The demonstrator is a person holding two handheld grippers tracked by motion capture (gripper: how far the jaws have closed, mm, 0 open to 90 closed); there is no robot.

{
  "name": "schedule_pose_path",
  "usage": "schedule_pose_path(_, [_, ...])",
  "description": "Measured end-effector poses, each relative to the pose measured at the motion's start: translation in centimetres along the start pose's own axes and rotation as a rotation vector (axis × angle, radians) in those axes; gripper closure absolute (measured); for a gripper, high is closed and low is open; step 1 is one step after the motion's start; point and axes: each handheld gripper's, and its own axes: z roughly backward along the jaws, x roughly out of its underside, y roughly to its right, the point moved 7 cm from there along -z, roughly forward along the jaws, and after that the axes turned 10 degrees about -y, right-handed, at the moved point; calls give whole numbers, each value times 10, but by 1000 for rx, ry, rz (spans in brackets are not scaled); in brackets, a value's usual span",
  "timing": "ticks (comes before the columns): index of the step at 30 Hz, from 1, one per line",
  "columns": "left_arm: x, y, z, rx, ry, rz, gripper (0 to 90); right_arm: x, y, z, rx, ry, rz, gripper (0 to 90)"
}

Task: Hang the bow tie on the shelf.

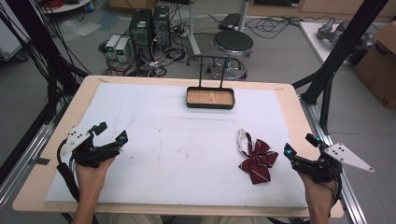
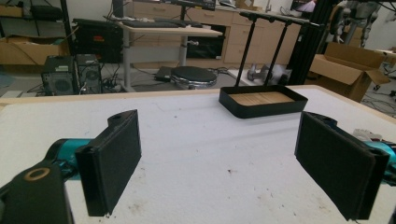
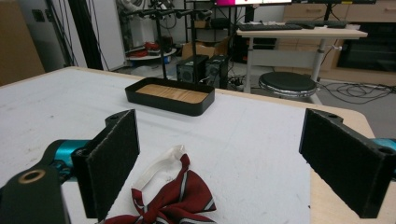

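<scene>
Beyond your table's far edge, the grey floor [image 1: 280,51] carries a tangle of black cables [image 1: 163,58] around 2 dark computer towers [image 1: 149,25] and 2 small pale boxes [image 1: 117,48]. A round black stool [image 1: 233,43] on a chrome base stands just right of them. To your right, a brown cardboard box [image 1: 380,60] sits behind black frame struts [image 1: 343,44]. In the right gripper view, a pale desk [image 3: 299,33] holds keyboards [image 3: 273,26], with wooden cabinets [image 3: 322,11] behind it.
</scene>
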Motion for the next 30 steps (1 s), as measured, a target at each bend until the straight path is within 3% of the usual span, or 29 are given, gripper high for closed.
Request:
schedule_pose_path(13, [0, 0, -2, 2, 0, 3, 149, 2, -1, -2, -17, -5, 5, 112])
schedule_pose_path(21, [-2, 2, -2, 20, 3, 9, 149, 5, -4, -7, -70, -27, 14, 112])
schedule_pose_path(25, [-3, 3, -1, 24, 7, 10, 149, 3, -5, -9, -116, -28, 54, 113])
schedule_pose_path(30, [-1, 3, -3, 30, 3, 14, 149, 6, -5, -20, -190, -88, 131, 113])
